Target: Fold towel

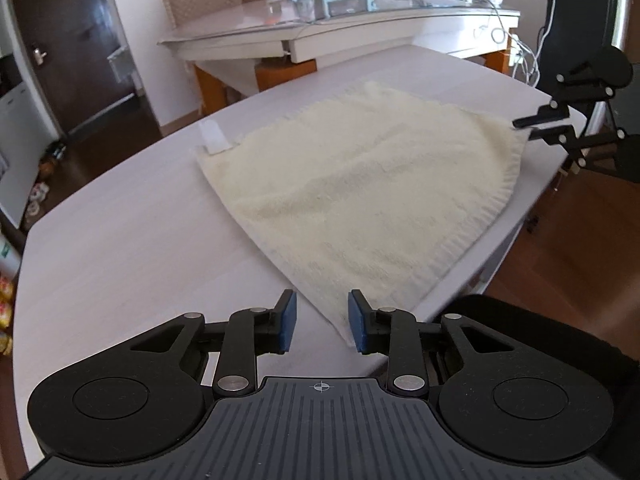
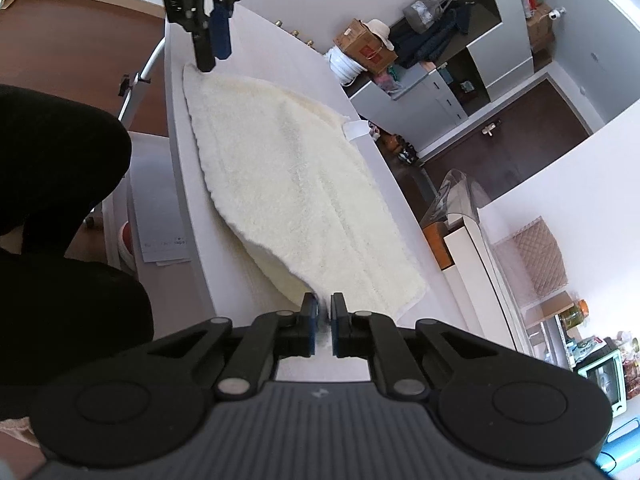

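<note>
Right now the cream towel point(image 1: 360, 192) lies spread on the pale tabletop point(image 1: 132, 240), reaching close to the edge nearest the person, with a small white label point(image 1: 214, 138) sticking out from one far corner.

From the left wrist view, the left gripper point(image 1: 322, 322) hovers over the near corner of the towel with its fingers point(image 1: 288, 320) spread wide apart, released and grasping nothing; the corner's tip sits between the two blue pads, beside the right-hand one. The right gripper point(image 1: 524, 127) shows at the far right of that view, its fingers drawn together at the towel's other near-edge corner.

From the right wrist view, the right gripper point(image 2: 325, 322) has its fingers point(image 2: 309, 320) clenched to a narrow slit, and a bit of towel point(image 2: 304, 200) edge is pinched between the blue pads, slightly lifted off the tabletop point(image 2: 280, 44). The left gripper point(image 2: 214, 52) hangs at the top of this view above the opposite corner, just over the cloth; whether it touches the fabric cannot be told. The label point(image 2: 356, 130) lies at the towel's far side.
</note>
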